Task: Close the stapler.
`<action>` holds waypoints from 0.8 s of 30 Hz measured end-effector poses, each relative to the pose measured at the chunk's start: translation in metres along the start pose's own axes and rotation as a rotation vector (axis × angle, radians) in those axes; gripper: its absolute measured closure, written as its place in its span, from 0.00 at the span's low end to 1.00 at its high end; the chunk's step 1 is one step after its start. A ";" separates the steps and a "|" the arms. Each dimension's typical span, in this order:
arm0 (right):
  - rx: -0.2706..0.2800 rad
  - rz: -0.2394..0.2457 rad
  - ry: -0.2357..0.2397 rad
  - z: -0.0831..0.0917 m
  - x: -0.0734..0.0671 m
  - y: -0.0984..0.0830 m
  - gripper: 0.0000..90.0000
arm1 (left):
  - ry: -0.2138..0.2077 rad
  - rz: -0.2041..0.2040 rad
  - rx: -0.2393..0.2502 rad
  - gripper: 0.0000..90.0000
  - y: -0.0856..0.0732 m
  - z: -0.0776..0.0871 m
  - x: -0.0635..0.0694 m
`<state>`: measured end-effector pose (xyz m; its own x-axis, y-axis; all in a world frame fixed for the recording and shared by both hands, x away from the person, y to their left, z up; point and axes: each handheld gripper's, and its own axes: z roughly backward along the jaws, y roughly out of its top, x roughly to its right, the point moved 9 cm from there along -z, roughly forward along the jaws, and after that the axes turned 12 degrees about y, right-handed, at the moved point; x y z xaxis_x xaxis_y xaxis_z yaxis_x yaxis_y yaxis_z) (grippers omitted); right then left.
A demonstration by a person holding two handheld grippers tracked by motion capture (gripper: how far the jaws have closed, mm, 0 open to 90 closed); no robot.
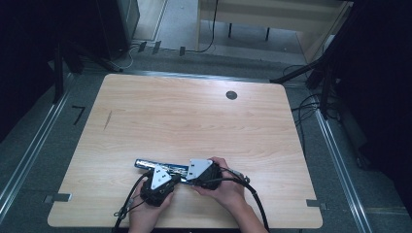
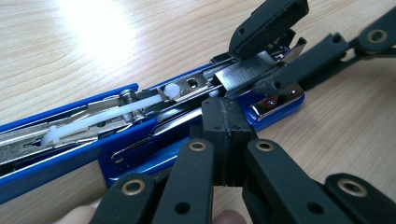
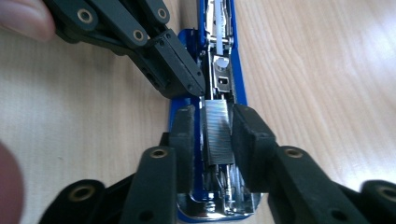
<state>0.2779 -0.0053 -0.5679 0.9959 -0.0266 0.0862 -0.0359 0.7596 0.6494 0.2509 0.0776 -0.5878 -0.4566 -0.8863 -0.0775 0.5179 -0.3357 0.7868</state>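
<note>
Blue stapler point(image 1: 160, 167) lies open at the worktop's point(image 1: 194, 116) near edge, left tongs point(image 2: 228, 140) pressed together on its base, right tongs point(image 3: 218, 133) clamped on the staple strip point(image 3: 218, 133) over the channel; a skewed strip would likely jam or snap.

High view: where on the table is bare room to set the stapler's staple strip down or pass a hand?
Most of the table is bare: the wide stretch between the blue stapler and the far edge, out to the dark round hole, and both side margins. It is crowded at the near edge, where the left hand-held gripper and right hand-held gripper meet.
</note>
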 end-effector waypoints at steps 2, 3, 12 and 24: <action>0.008 0.012 -0.032 0.000 0.000 -0.001 0.87 | -0.001 0.000 0.000 1.00 0.000 0.000 0.000; 0.018 0.022 -0.053 0.000 0.000 -0.001 0.88 | 0.000 0.000 0.000 1.00 0.000 0.000 0.000; 0.063 -0.057 -0.004 0.005 0.005 0.000 0.89 | -0.001 -0.003 -0.001 1.00 0.000 0.000 0.000; -0.017 -0.041 -0.008 0.007 0.007 0.004 0.89 | -0.001 -0.003 0.000 1.00 0.000 0.000 0.000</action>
<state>0.2841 -0.0073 -0.5591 0.9958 -0.0627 0.0662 0.0059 0.7687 0.6395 0.2511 0.0777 -0.5878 -0.4592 -0.8848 -0.0788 0.5167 -0.3382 0.7865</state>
